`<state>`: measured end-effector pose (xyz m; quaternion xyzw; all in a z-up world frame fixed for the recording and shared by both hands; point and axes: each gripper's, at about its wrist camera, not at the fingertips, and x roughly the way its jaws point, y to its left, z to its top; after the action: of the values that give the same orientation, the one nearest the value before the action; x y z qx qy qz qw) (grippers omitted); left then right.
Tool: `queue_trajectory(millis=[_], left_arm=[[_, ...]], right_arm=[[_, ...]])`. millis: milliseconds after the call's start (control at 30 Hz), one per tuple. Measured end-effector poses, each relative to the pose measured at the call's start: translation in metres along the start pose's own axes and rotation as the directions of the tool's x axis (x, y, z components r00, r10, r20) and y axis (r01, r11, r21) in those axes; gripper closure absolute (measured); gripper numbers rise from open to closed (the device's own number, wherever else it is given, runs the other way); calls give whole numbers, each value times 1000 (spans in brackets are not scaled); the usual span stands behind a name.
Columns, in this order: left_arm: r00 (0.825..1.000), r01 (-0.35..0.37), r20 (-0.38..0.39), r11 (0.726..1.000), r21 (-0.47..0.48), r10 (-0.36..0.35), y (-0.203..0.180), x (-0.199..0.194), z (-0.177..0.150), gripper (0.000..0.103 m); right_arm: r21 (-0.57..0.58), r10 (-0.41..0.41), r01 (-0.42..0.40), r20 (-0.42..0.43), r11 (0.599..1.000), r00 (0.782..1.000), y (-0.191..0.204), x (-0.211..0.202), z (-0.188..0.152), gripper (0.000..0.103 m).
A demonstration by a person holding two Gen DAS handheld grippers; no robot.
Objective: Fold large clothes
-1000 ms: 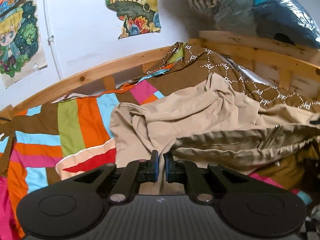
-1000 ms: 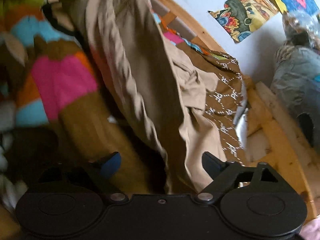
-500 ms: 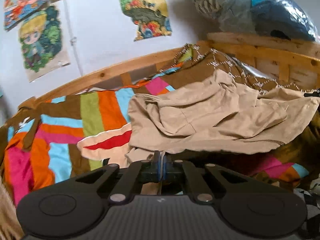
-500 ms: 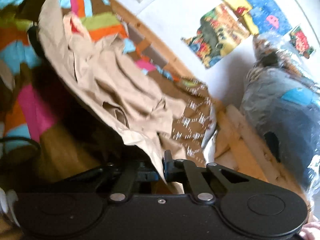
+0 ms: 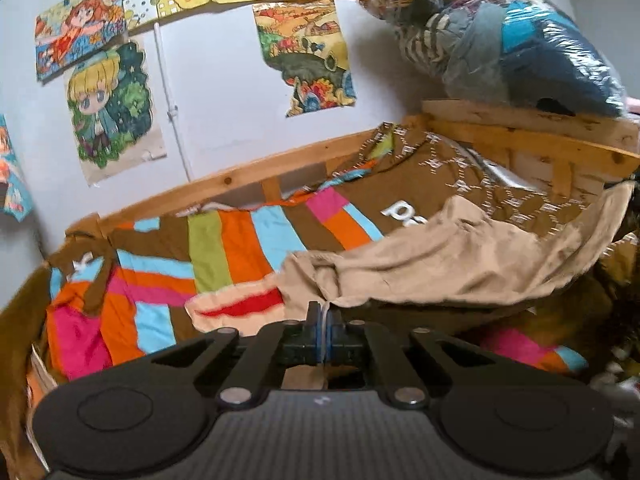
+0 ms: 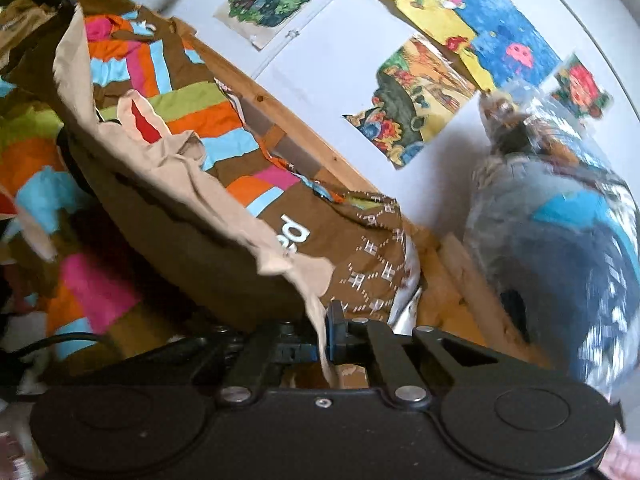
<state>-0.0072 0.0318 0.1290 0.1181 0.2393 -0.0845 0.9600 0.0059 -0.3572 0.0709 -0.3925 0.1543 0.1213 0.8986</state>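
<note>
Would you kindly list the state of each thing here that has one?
left tool: shut on the beige garment's edge.
right tool: shut on the beige garment's other edge.
beige garment: lifted, stretched between both tools, creased.
striped blanket: spread over the bed, rumpled.
plastic bag of clothes: resting on the wooden frame, full.

white wall [image 5: 224,92] with posters [image 5: 108,104] behind wooden bed frame [image 5: 248,176].

Soft daylight is spread evenly, with the wall [image 5: 224,92] brightly lit. Deep shadow is cast under the garment [image 6: 192,200] toward 7 o'clock. Strong motion blur is seen at 3 o'clock on the bag [image 6: 560,240], and edges are bent by fisheye distortion.
</note>
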Motion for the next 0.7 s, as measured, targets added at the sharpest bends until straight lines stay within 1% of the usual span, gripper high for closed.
queue_trajectory(millis=[33, 133, 233, 300, 367, 467, 500, 600, 700], left_arm=[[1000, -2, -6, 1000, -10, 2, 3, 11, 7, 102], [1000, -11, -24, 998, -55, 10, 12, 50, 33, 102], [998, -49, -35, 999, -20, 48, 21, 98, 52, 102], [997, -57, -59, 998, -15, 56, 27, 133, 61, 102], [994, -58, -97, 998, -26, 56, 35, 171, 68, 102], [988, -59, -146, 998, -39, 53, 46, 226, 69, 102], [984, -61, -168, 997, -47, 52, 46, 245, 67, 102], [970, -74, -239, 992, -100, 48, 46, 290, 54, 101], [955, -69, -295, 984, -162, 18, 49, 325, 36, 101]], right_arm=[[-4, 11, -11, -8, 1000, 1000, -8, 13, 5, 99], [41, 42, -40, -43, 998, 998, -36, 60, 20, 99], [110, 68, -59, -83, 992, 994, -57, 113, 32, 99], [149, 83, -66, -116, 987, 990, -64, 151, 40, 98], [164, 99, -75, -142, 984, 985, -65, 188, 43, 97], [159, 118, -89, -181, 983, 976, -59, 241, 42, 93], [161, 127, -96, -194, 982, 973, -56, 258, 40, 89], [186, 165, -122, -236, 975, 958, -46, 299, 30, 89], [211, 185, -131, -266, 969, 946, -36, 319, 20, 89]])
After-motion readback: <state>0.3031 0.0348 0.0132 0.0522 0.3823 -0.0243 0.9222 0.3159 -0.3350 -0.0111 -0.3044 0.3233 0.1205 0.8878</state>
